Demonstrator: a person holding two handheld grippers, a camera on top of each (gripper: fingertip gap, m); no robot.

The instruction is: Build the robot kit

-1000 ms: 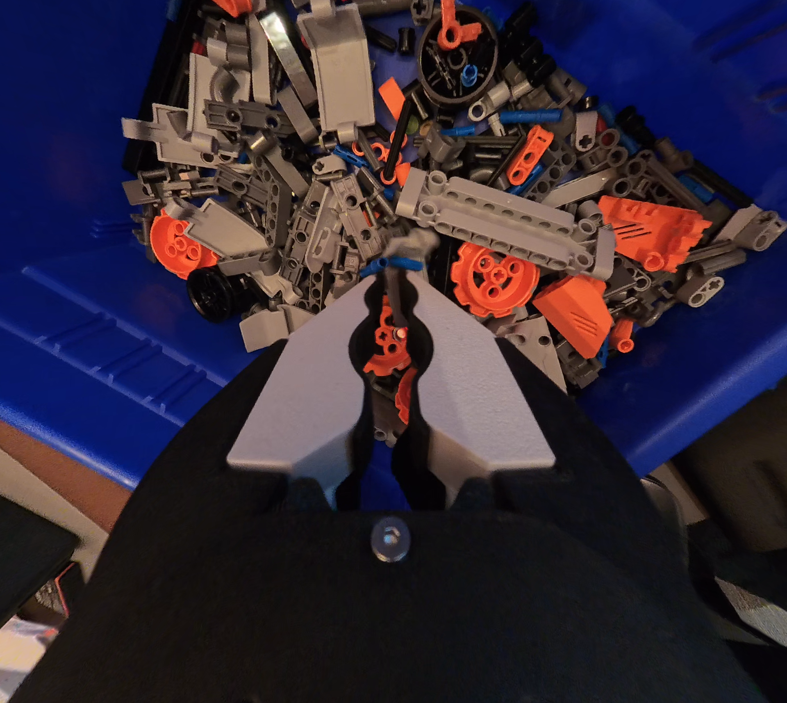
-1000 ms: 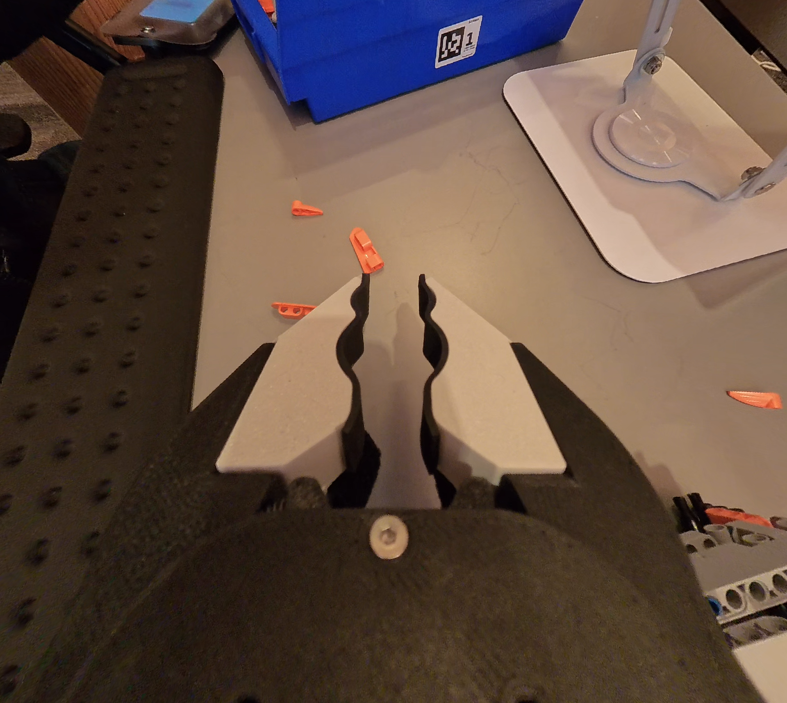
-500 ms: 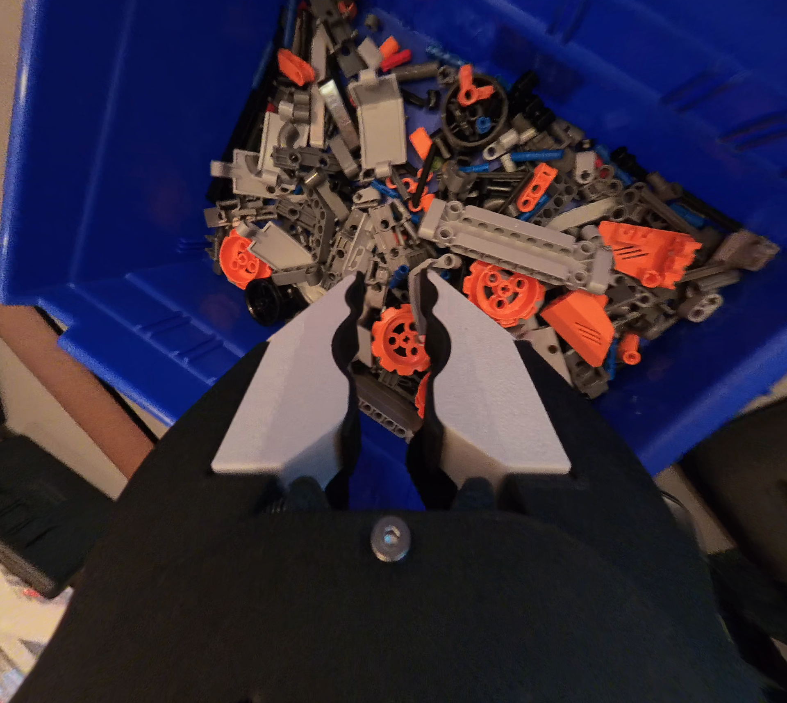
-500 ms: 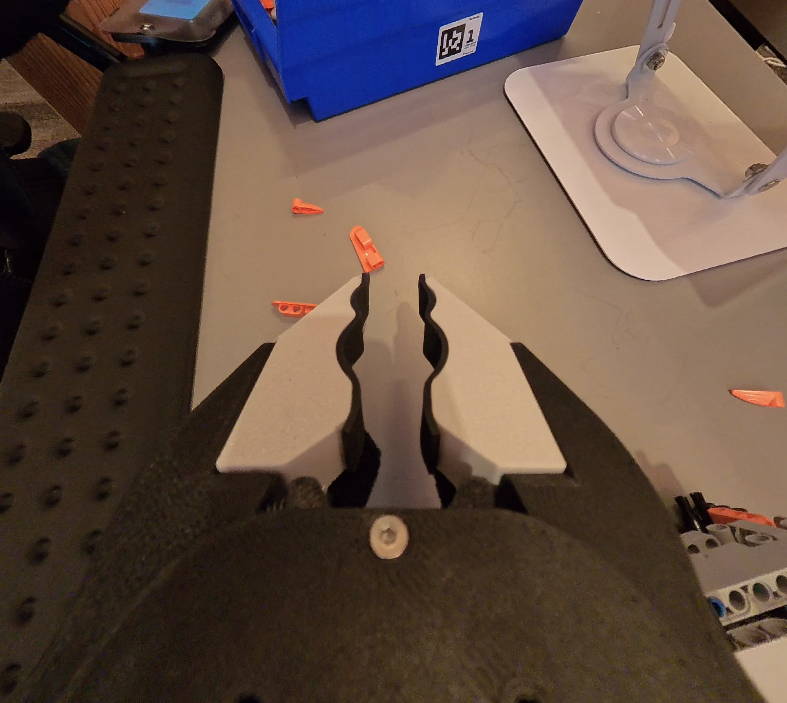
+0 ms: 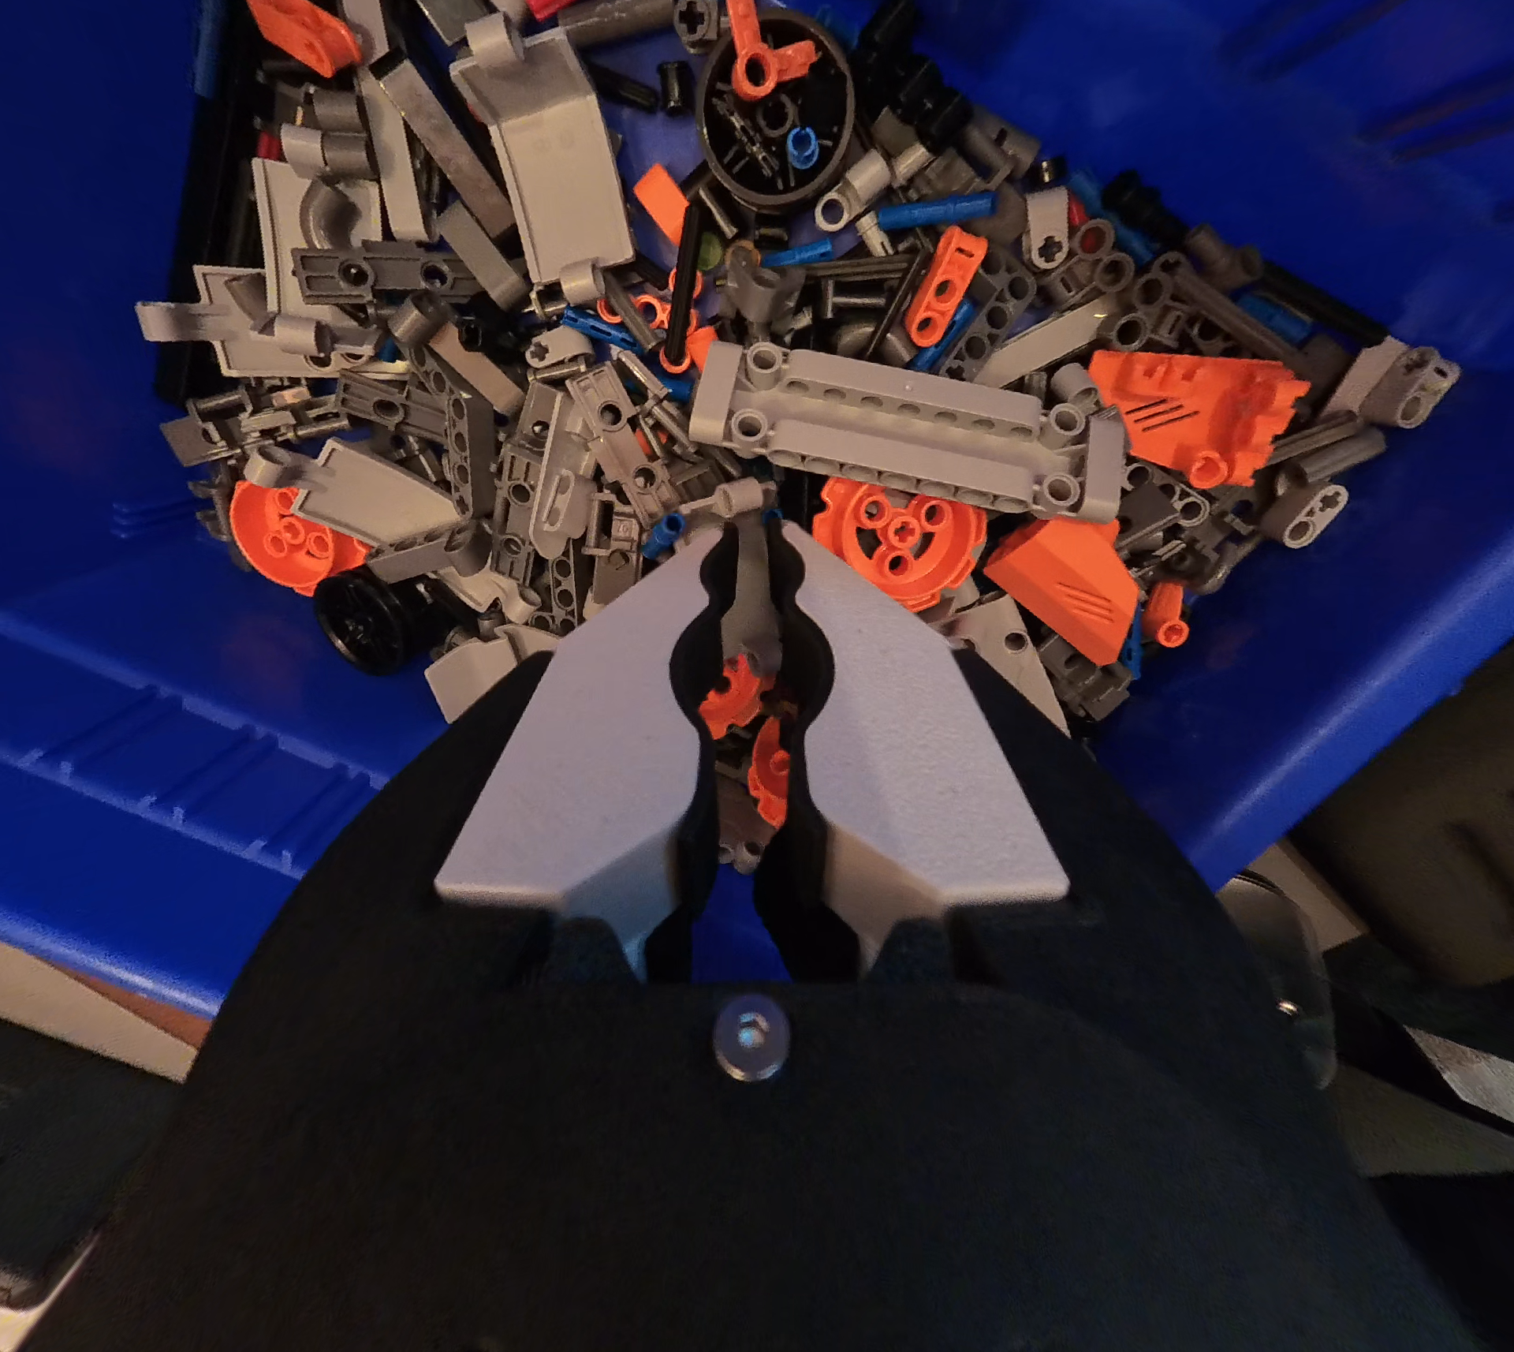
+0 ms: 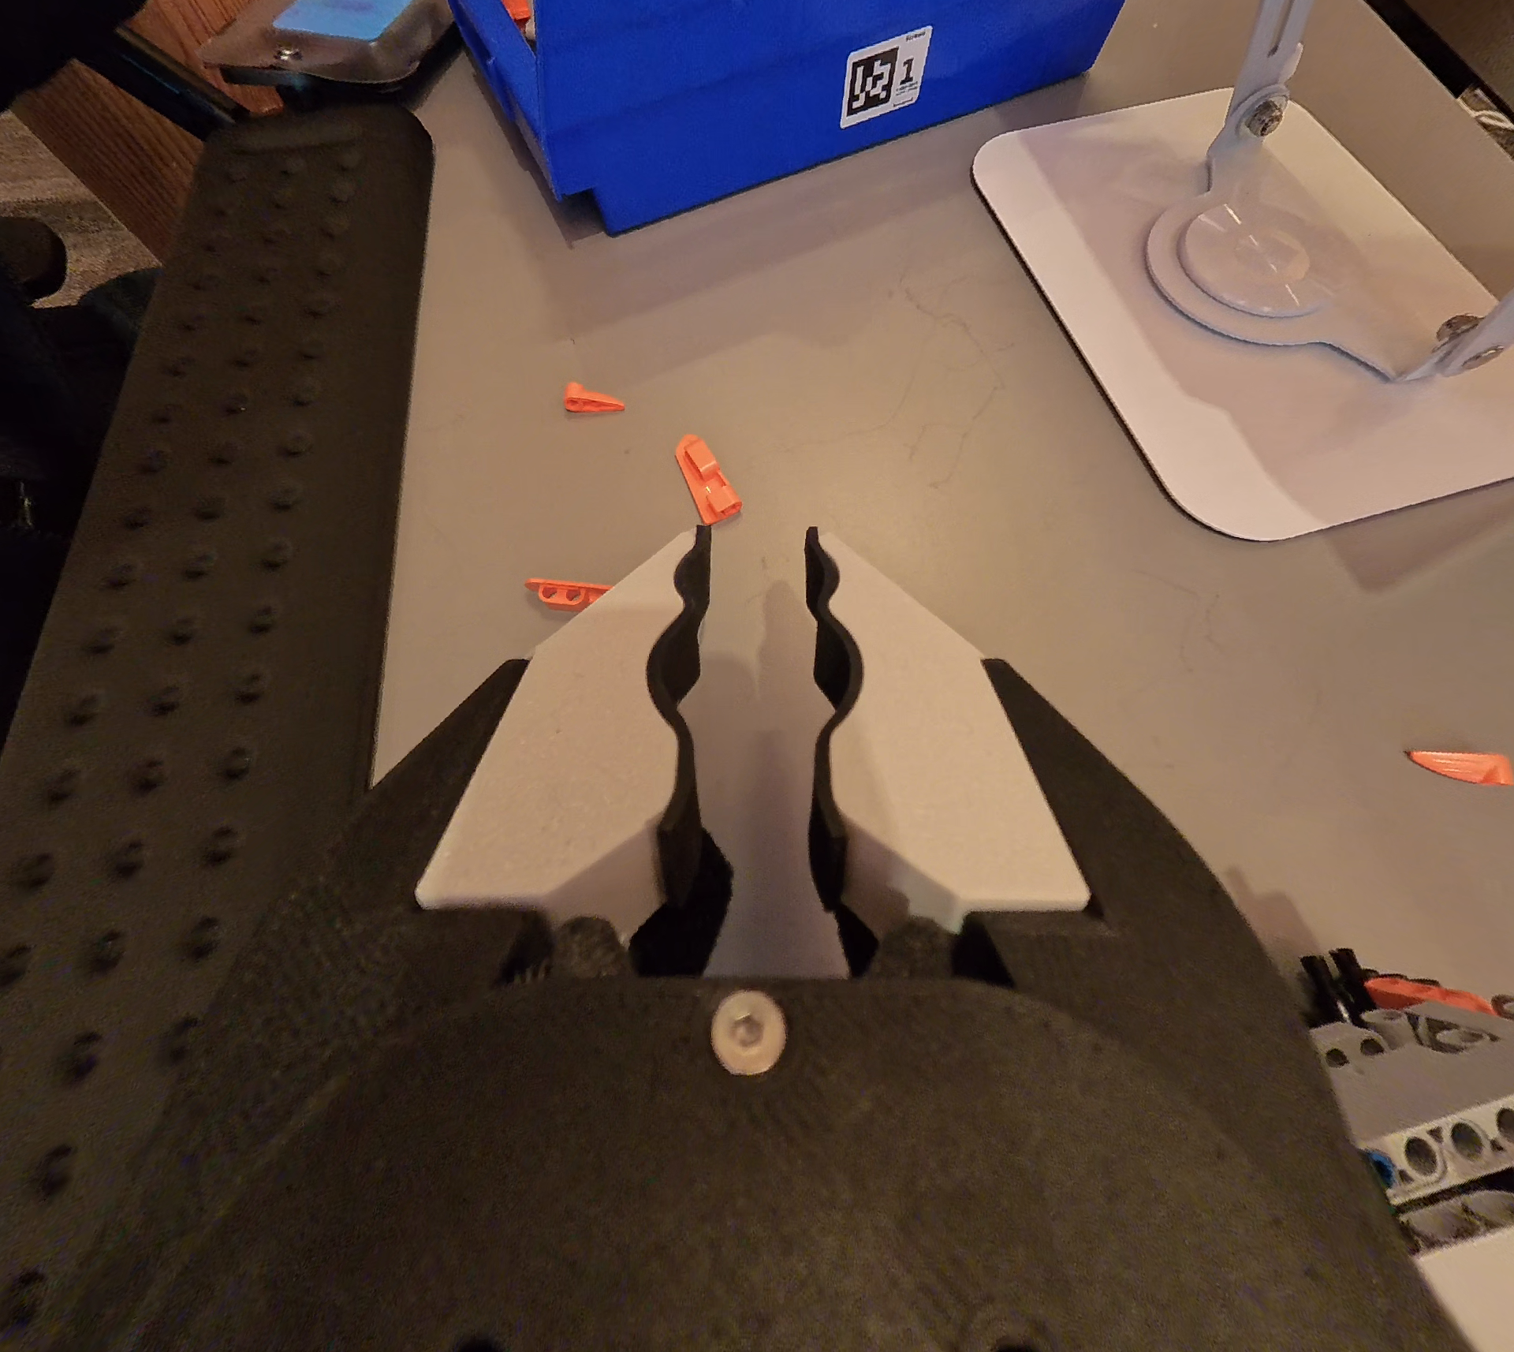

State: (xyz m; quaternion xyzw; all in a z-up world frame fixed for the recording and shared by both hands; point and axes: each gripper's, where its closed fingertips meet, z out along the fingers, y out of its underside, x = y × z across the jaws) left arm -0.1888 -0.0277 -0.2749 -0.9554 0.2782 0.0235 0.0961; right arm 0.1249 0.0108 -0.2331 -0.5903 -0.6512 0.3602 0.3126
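In the left wrist view, my left gripper [image 5: 747, 536] is down in a blue bin [image 5: 1229, 42] of loose grey, black, blue and orange building parts. Its jaws are shut on a small grey connector piece [image 5: 750, 575] that sticks out past the tips. A long grey beam [image 5: 893, 423] and an orange gear wheel [image 5: 901, 542] lie just right of the tips. In the right wrist view, my right gripper [image 6: 758, 534] is open and empty above a grey table [image 6: 901, 411]. A small orange piece [image 6: 709, 481] lies just beyond its left fingertip.
More orange pieces [image 6: 591, 400] [image 6: 565, 591] [image 6: 1462, 768] lie on the table. The blue bin [image 6: 778, 26] stands at the back, with a white stand base [image 6: 1229, 329] to its right. A black studded mat [image 6: 205, 575] lies left. A part-built grey assembly [image 6: 1434, 1091] is at lower right. Across from one pair of fingers to the other is roughly 30 cm.
Half a second ago my left gripper was open and higher above the pile. It has since dropped back into the parts and shut on the grey connector. The right gripper has not moved.
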